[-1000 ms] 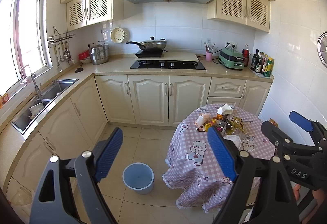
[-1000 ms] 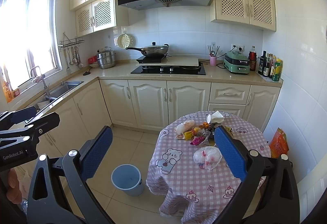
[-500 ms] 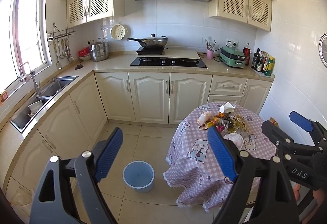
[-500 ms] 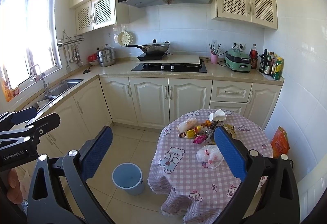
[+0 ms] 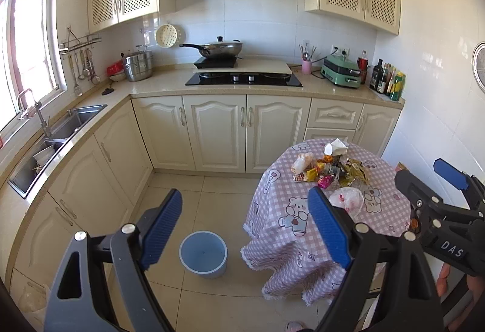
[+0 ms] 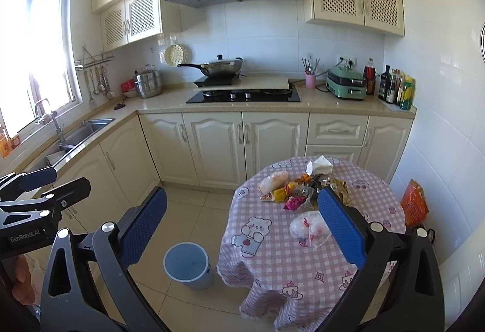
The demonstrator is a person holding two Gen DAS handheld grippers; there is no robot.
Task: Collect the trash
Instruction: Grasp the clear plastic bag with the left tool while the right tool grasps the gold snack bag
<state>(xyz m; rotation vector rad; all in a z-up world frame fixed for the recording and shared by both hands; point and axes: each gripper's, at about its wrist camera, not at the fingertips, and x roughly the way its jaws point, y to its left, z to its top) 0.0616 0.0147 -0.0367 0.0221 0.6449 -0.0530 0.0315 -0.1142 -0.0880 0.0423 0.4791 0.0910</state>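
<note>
Bin (image 5: 203, 253) — seemingly clear of tablecloth (image 5: 291, 229) hem

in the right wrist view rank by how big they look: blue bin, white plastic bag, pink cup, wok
Blue bin
Wok and white plastic bag look alike; the bag is nearer, so unranked
Pink cup

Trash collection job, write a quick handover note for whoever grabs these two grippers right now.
Left gripper: open, holding nothing.
Right gripper: open, holding nothing.
Trash: wrapper pile and a white plastic bag sit on the round table, with a crumpled tissue at the far edge.
Blue bin: on the floor left of the table, looks empty.
Done: nothing binned yet.
Left: move all the trash into the bin.
</note>
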